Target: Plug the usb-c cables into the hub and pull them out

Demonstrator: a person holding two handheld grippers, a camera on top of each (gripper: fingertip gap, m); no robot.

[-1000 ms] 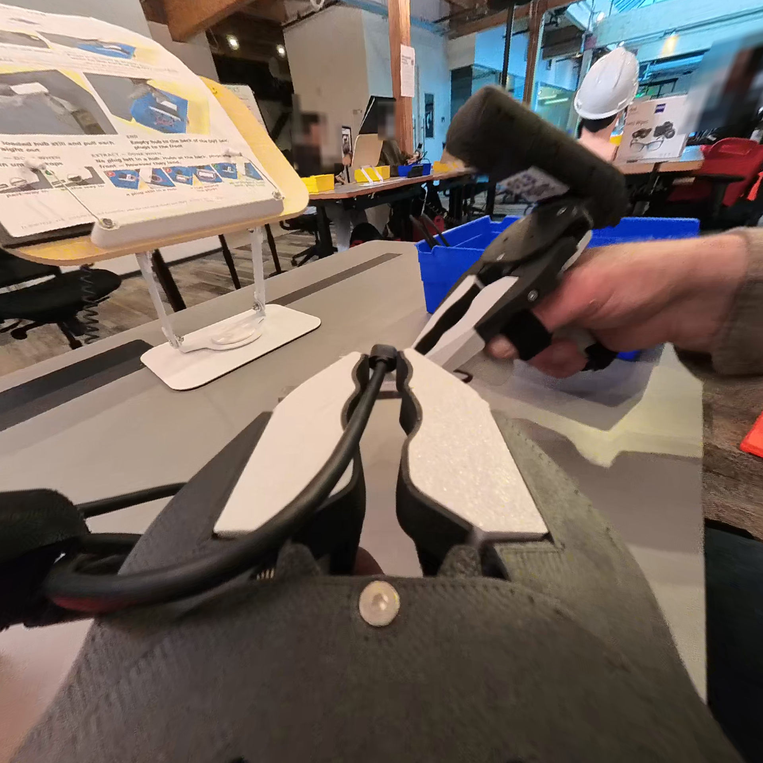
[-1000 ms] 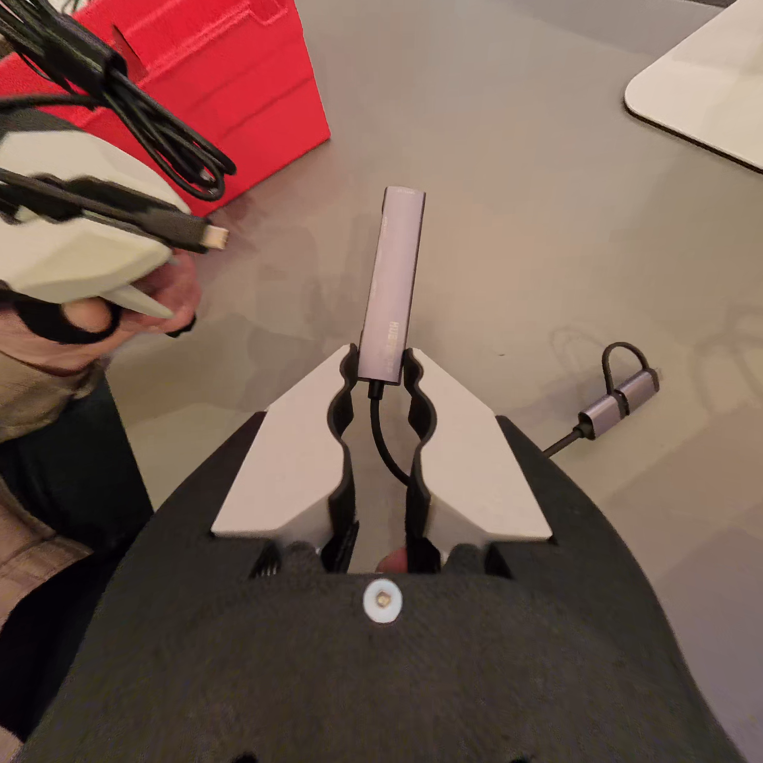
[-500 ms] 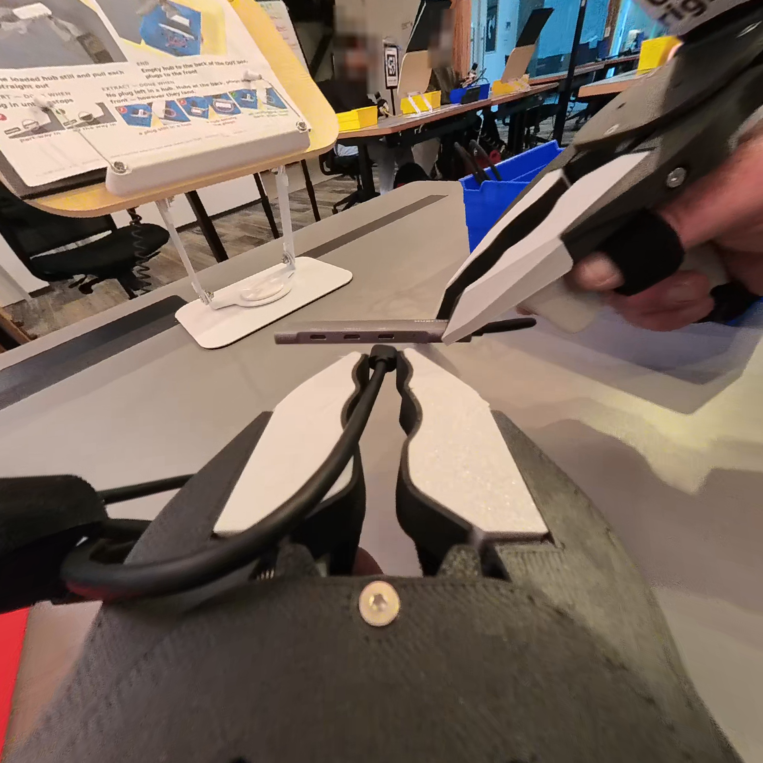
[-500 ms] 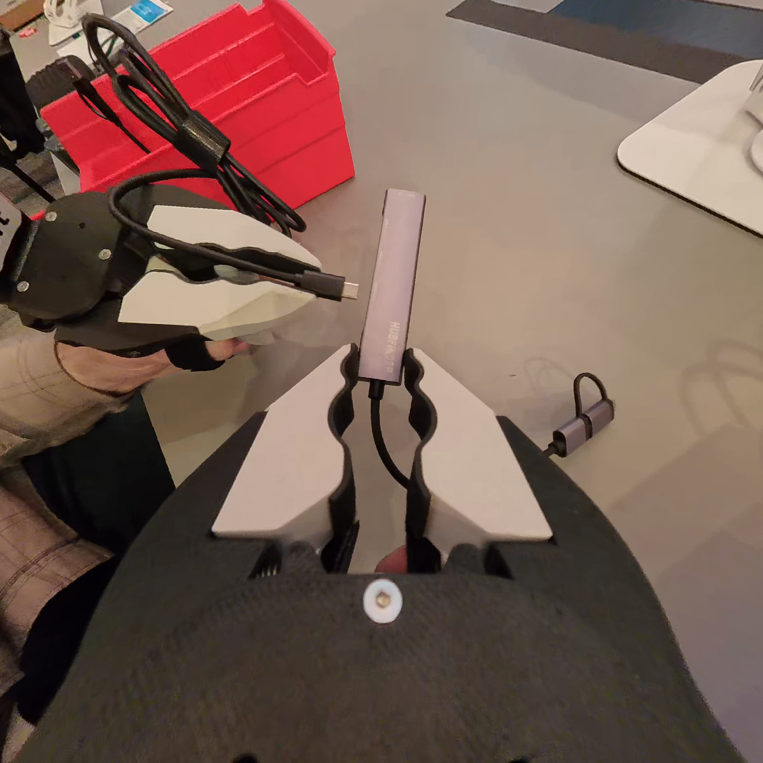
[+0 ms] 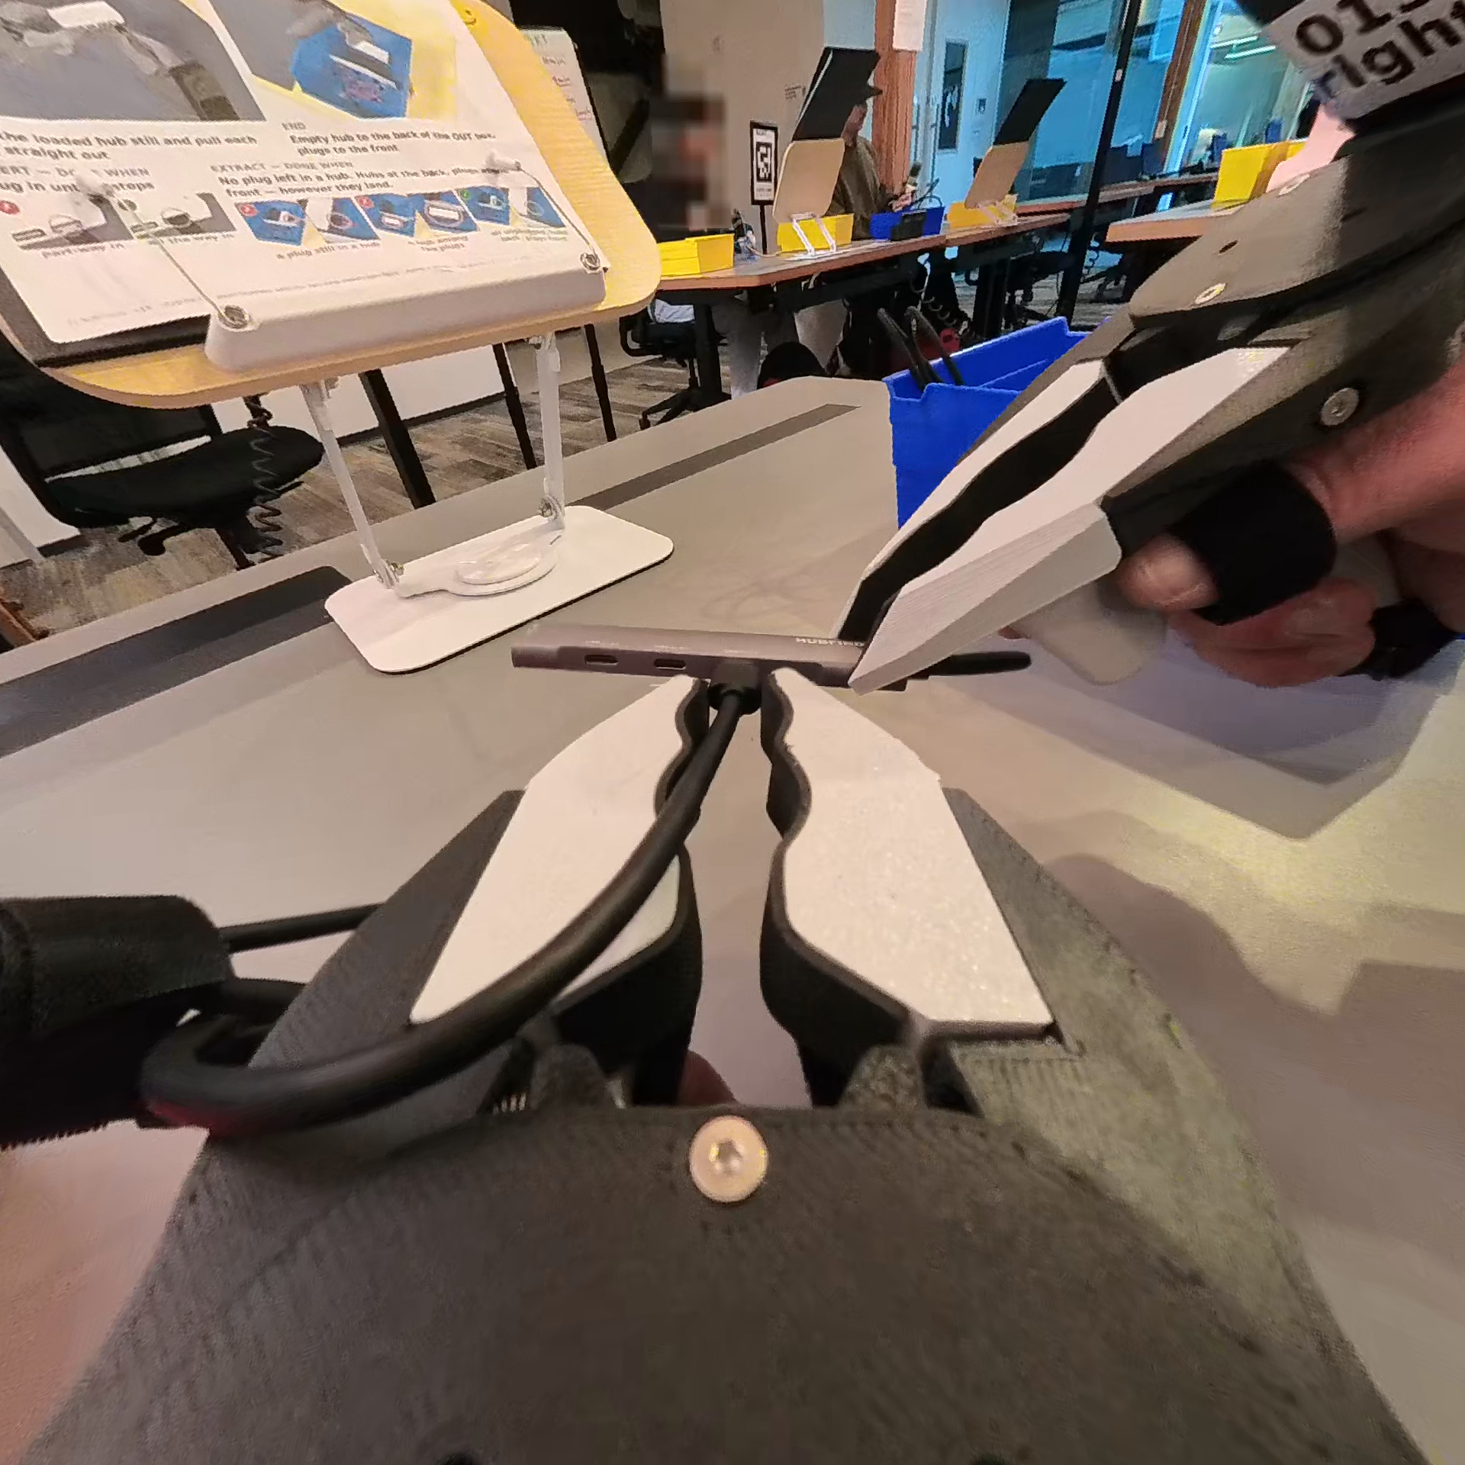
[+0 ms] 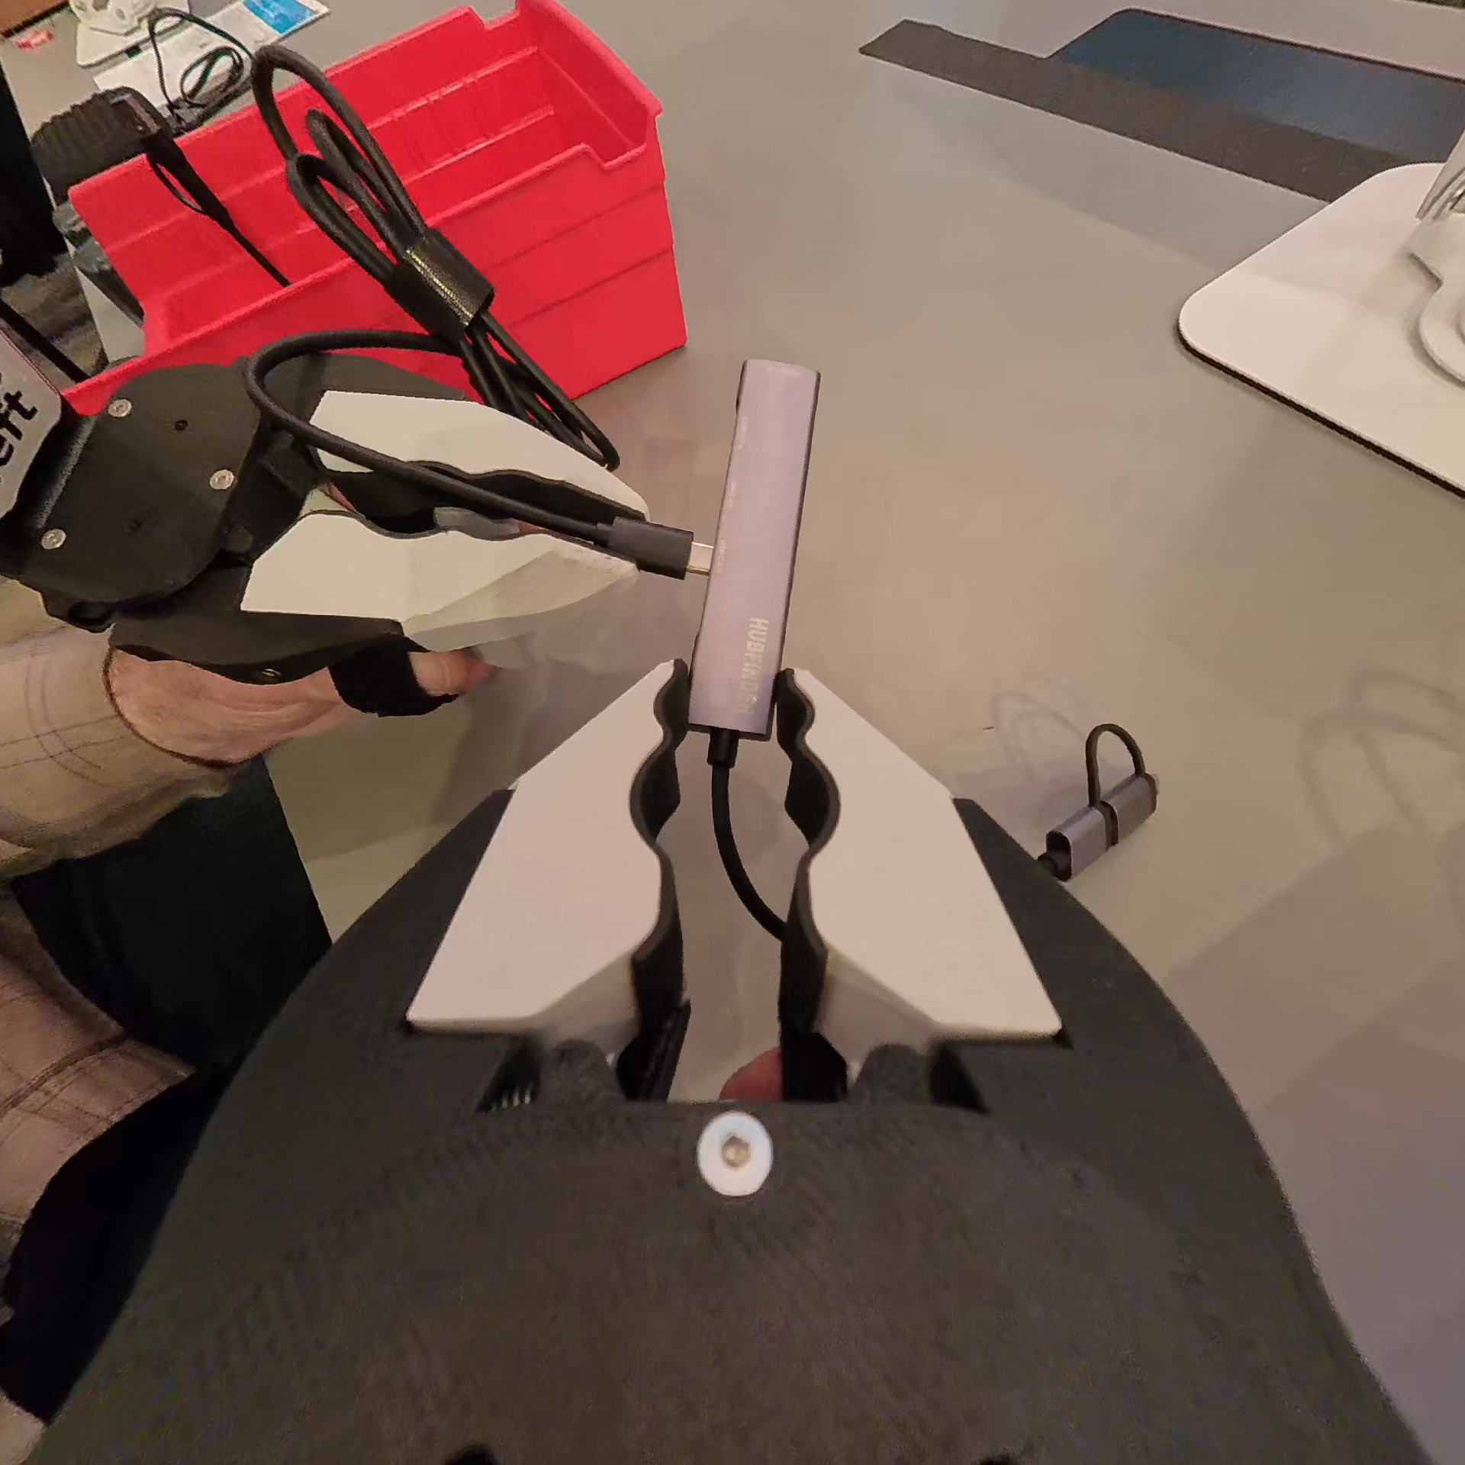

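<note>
My right gripper is shut on the near end of a slim grey usb-c hub and holds it above the table. In the left wrist view the hub lies crosswise with two open ports facing me, and the right gripper grips its right end. My left gripper is shut on the plug of a black usb-c cable. In the right wrist view the left gripper holds the plug, whose metal tip meets the hub's left side and still shows.
A red bin stands behind the left gripper, with the bundled cable loops hanging over it. The hub's own tail connector lies on the grey table at right. A white stand base carries an instruction board. A blue bin stands farther back. Left tips to right tips: about 4 cm.
My left gripper has carried the cable plug rightward to the hub, from well apart to its tip touching the hub's side. The right gripper has kept its hold on the hub.
</note>
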